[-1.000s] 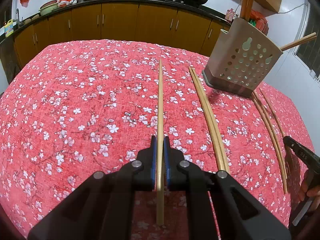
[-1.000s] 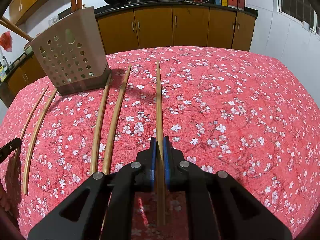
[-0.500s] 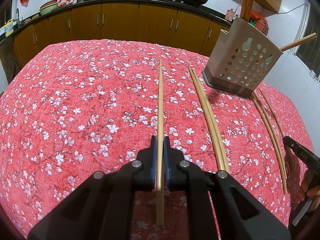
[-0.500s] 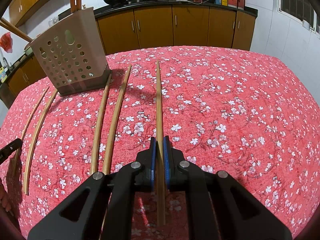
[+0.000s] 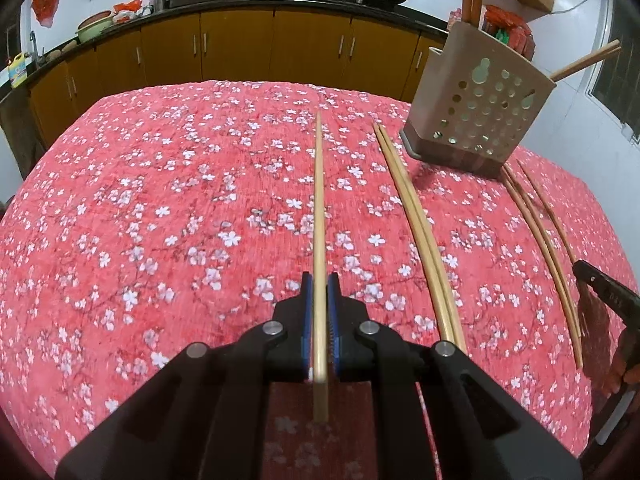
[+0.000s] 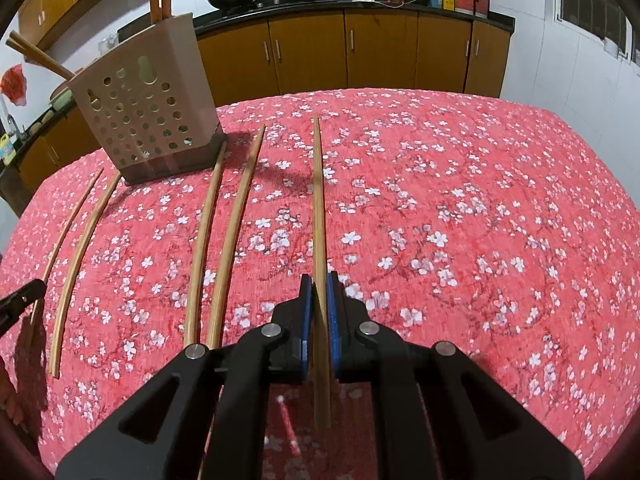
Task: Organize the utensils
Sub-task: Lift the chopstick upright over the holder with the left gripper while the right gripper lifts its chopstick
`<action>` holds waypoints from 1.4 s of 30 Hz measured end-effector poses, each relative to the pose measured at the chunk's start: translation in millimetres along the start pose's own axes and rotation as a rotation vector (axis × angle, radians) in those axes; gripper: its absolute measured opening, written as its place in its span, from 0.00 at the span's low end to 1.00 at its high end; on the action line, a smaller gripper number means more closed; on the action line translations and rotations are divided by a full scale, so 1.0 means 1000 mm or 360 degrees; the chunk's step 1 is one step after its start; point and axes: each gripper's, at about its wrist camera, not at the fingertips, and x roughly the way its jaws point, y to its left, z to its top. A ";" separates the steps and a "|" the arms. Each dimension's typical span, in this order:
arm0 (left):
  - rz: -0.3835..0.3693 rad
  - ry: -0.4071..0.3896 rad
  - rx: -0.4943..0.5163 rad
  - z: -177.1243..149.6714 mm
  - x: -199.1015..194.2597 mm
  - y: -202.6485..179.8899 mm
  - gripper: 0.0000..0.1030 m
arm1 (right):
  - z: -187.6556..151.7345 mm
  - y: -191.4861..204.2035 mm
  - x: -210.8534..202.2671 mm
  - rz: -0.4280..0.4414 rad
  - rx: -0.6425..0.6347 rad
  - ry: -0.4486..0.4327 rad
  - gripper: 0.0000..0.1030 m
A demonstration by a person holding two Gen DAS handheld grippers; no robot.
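Holding one chopstick (image 5: 319, 216) in my left fingers (image 5: 319, 320) and another chopstick (image 6: 319, 216) in my right fingers (image 6: 319, 320), both clamped near the butt end so the tips lead toward the perforated holder (image 5: 476, 108) ahead, between both hands.

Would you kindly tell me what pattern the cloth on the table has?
The tablecloth is red with small white and pink blossoms on dark branches; the right wrist view shows it best.
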 end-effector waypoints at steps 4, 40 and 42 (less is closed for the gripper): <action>0.0027 0.0002 0.0031 0.000 0.000 -0.004 0.08 | 0.001 -0.001 -0.001 0.0006 -0.0006 -0.0002 0.08; -0.0105 -0.0611 0.0056 0.069 -0.147 -0.013 0.07 | 0.052 -0.004 -0.134 0.0081 0.0015 -0.0666 0.08; -0.0115 -0.0617 0.0059 0.070 -0.150 -0.014 0.07 | 0.054 -0.002 -0.137 0.0088 0.0014 -0.0679 0.07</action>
